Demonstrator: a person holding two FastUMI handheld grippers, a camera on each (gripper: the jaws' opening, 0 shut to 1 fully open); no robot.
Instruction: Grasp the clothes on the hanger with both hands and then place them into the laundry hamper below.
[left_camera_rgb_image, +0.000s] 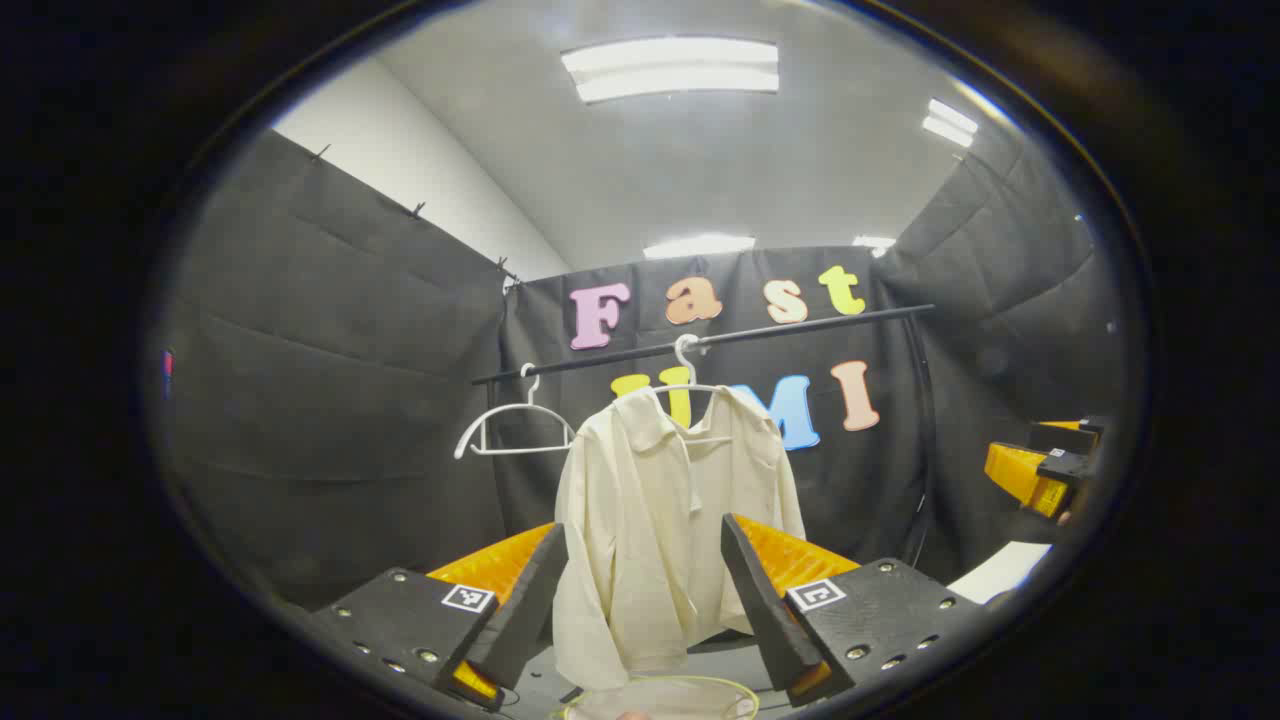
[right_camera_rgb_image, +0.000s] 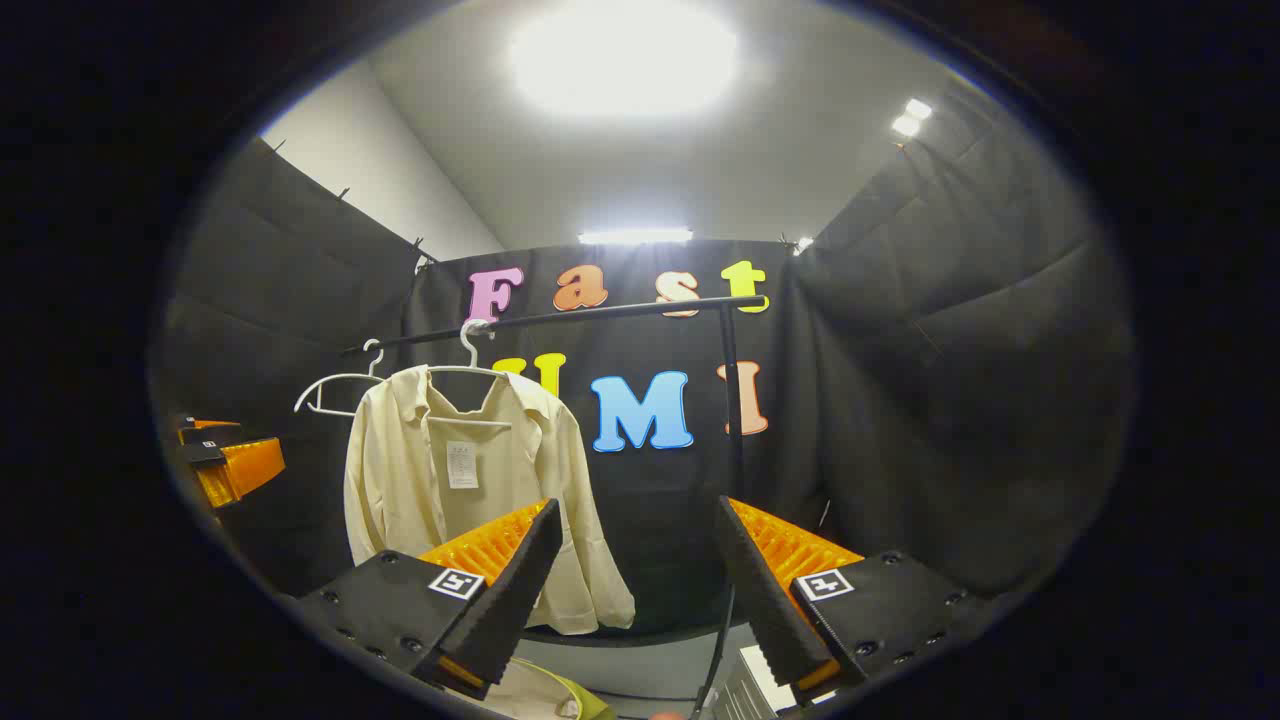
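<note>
Left gripper view looks straight at the cream shirt (left_camera_rgb_image: 660, 520), which hangs on a white hanger (left_camera_rgb_image: 690, 380) from a dark rail (left_camera_rgb_image: 800, 328) — the left gripper (left_camera_rgb_image: 640, 600) faces it with its fingers spread wide and nothing between them. Seen from the right gripper view, the right gripper (right_camera_rgb_image: 635, 590) is likewise open and empty, with the shirt off to its left. The step in hand looks like the approach: neither gripper touches the cloth yet. Next, I judge, each gripper must close in on one side of the shirt (near the shoulders seems sensible) and pinch the fabric before lifting it off.

A second hanger (left_camera_rgb_image: 515, 430) hangs bare beside the first. Below, a pale rim (left_camera_rgb_image: 665, 695) shows — probably the hamper, though little of it is visible. Black cloth walls surround the booth, with ceiling lights (left_camera_rgb_image: 670, 68) above.
</note>
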